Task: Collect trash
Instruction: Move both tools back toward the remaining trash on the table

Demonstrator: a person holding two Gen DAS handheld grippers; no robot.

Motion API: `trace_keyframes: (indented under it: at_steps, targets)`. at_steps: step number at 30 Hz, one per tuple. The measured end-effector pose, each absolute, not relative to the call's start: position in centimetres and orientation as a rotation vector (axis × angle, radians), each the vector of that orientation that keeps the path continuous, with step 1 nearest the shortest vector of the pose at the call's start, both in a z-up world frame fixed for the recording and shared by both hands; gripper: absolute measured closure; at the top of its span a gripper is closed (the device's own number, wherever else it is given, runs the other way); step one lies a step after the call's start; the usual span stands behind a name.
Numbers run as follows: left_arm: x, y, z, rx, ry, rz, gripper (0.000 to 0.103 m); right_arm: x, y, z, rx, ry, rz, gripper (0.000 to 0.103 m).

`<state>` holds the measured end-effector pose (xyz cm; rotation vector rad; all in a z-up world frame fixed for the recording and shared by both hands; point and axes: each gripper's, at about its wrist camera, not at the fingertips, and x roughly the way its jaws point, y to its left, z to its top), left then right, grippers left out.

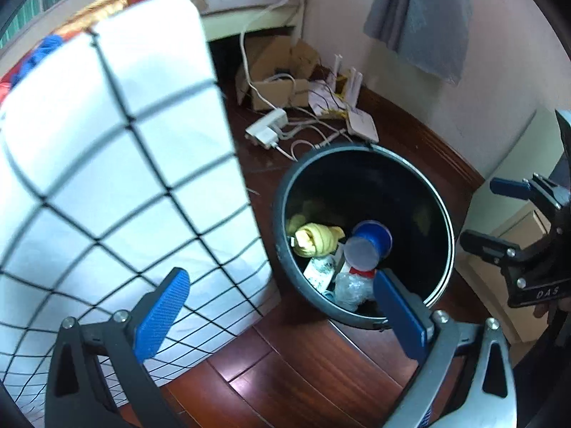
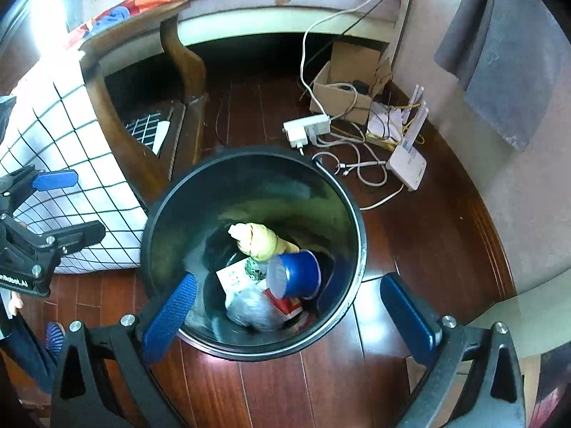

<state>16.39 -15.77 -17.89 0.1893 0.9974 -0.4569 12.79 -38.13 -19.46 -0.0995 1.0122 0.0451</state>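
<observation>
Cardboard box, router, power strip

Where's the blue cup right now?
The blue cup lies on its side inside the black trash bin, low in the right wrist view, just below the yellow cloth and above the crumpled clear plastic.

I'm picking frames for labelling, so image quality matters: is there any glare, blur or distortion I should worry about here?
Left wrist view: strong fisheye bending, the gridded white cloth looms soft and overexposed. Right wrist view: the bin and blue cup are fairly sharp, window glare streaks the wood floor, and the frame corners go black.
</observation>
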Motion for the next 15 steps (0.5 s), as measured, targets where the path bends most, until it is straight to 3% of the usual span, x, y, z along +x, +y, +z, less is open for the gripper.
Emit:
trace_keyframes:
  at_steps: [15]
  targets:
    - [14.2, -11.6, -11.6, 0.163, 0.884, -0.381, 0.000, 10.5, -33.9, -13.3, -0.080, 0.889, 0.053, 0.000]
